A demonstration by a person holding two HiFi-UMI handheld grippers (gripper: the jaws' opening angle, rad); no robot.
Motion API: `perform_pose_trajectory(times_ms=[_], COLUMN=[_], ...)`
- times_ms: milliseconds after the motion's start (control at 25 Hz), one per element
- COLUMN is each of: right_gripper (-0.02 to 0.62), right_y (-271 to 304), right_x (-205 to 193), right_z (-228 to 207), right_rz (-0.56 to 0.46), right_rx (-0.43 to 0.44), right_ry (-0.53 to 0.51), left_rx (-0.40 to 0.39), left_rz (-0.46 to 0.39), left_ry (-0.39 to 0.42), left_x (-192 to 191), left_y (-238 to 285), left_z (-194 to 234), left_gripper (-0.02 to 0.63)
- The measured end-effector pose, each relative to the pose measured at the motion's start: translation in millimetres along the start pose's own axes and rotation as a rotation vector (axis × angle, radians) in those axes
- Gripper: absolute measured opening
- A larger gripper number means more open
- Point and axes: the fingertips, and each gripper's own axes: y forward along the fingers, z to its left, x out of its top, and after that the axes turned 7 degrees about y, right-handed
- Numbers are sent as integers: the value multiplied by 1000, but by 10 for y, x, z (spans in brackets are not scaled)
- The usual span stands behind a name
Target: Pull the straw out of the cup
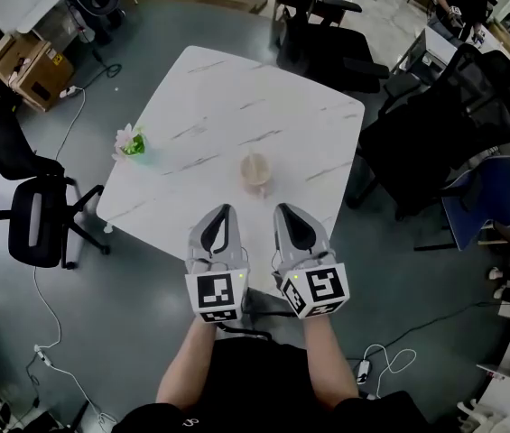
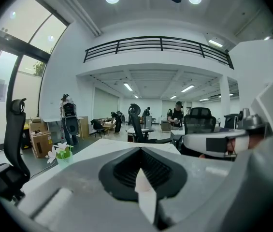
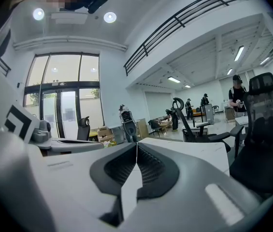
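Note:
A pale tan cup (image 1: 256,171) stands on the white marble table (image 1: 236,106), near its front edge. From above I cannot make out a straw in it. Both grippers hover side by side just short of that edge, pointing at the cup. The left gripper (image 1: 223,211) is shut and holds nothing, its tip below and left of the cup. The right gripper (image 1: 282,210) is shut too, below and right of the cup. In the left gripper view the left gripper (image 2: 140,150) shows its jaws pressed together; in the right gripper view the right gripper (image 3: 136,145) shows the same. The jaws hide the cup in both gripper views.
A small green pot of white flowers (image 1: 131,141) sits at the table's left edge, also in the left gripper view as the pot (image 2: 62,153). Black office chairs stand left (image 1: 33,219), behind (image 1: 327,43) and right (image 1: 444,124) of the table. Cardboard boxes (image 1: 29,61) and cables lie on the floor.

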Motion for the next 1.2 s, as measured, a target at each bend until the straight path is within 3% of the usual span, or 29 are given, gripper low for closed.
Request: perform_pose_trajectory(times_ms=[560,1200], right_gripper=[45,80], right_y=[681,1236], right_x=[-267,-663], right_z=[-163,-354], right_rz=[137,313], right_rx=[7,-15], right_ry=[-6,-50], left_rx=[-50,-68], left_rz=[76,123], left_ry=[-46,-88], left_x=[-247,-495], left_y=[568,872], left_z=[133,288], left_gripper=[2,2])
